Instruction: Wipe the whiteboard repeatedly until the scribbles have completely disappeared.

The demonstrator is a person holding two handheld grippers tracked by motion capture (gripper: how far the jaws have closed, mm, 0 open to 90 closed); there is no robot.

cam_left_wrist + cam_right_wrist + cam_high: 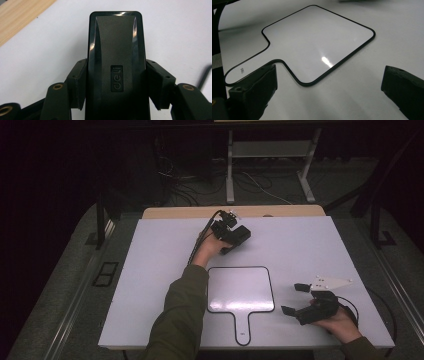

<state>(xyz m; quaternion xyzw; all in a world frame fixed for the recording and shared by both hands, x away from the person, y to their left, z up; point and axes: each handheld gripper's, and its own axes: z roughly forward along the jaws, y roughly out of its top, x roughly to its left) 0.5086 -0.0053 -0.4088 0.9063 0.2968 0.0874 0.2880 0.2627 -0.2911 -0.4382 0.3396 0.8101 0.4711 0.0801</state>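
a black whiteboard eraser [116,67] is being clenched across its narrow sides by the left gripper [235,236], over the table's [150,270] far part; being judged light, rigid, glossy-edged, slippery; the right gripper [297,299] is being held released beside the paddle whiteboard [240,290]

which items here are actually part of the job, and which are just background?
In the job:
- black eraser, clamped in the left tool
- handled whiteboard, lying flat on the table
- right tool, open beside the whiteboard

Lying about:
- wooden strip at the table's far edge
- cables on the floor
- metal stand behind
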